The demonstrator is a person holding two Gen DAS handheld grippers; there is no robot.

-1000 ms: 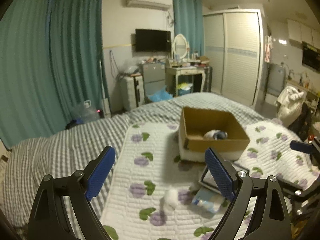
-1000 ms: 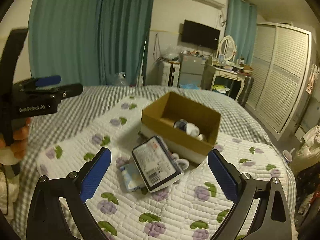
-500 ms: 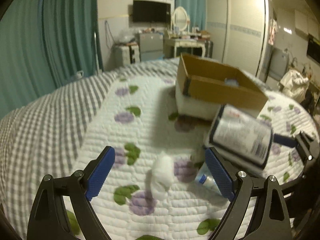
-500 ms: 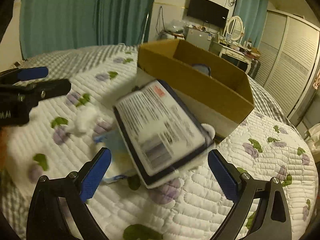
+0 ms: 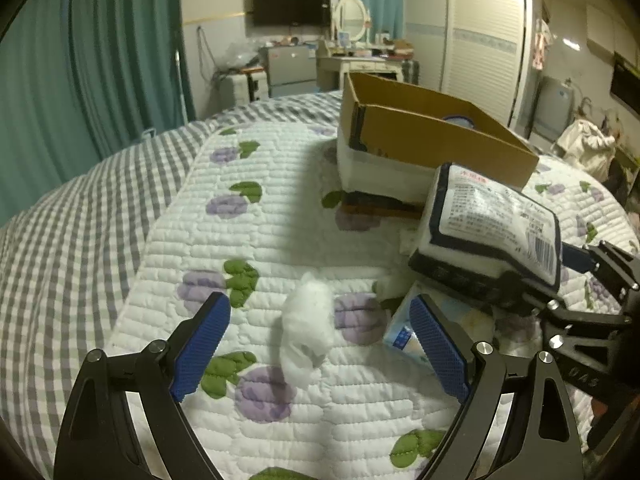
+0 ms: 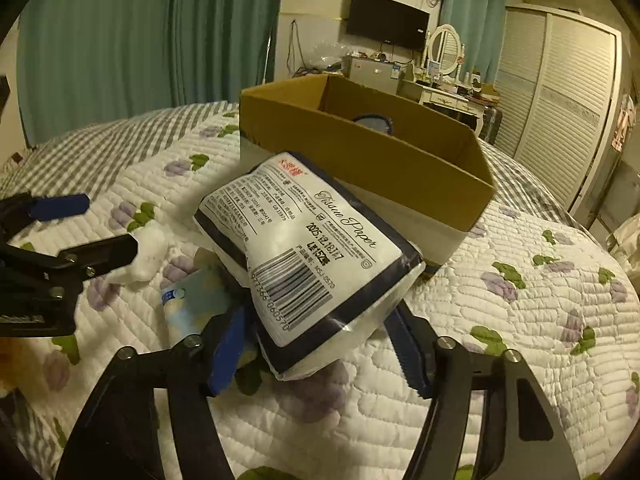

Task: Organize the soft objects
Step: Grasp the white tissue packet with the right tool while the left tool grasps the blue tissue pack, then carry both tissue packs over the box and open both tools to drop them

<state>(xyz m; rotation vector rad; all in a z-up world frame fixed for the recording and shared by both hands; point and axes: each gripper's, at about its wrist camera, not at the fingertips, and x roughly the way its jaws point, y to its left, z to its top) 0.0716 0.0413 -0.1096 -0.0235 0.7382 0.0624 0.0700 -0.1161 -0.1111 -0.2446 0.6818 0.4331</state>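
Observation:
A tissue paper pack [image 6: 304,256], white with dark trim, leans against the cardboard box [image 6: 372,152]. My right gripper [image 6: 320,344] is shut on the pack's near end; the pack also shows in the left wrist view [image 5: 492,228]. A white cotton wad [image 5: 308,328] lies on the flowered quilt [image 5: 256,240] between the fingers of my open left gripper [image 5: 320,344]. A small light blue packet [image 5: 408,336] lies under the tissue pack, by the left gripper's right finger. The box [image 5: 424,140] holds a rounded blue-rimmed item [image 6: 372,122], mostly hidden.
The quilt lies on a grey checked bedspread [image 5: 60,232]. Teal curtains [image 5: 80,60], a dresser [image 5: 360,60] and a wardrobe [image 5: 472,40] stand beyond the bed. My left gripper appears at the left of the right wrist view [image 6: 60,248].
Both grippers came down and forward to the quilt. The right gripper closed from wide open onto the tissue pack. The left gripper now straddles the cotton wad, still open.

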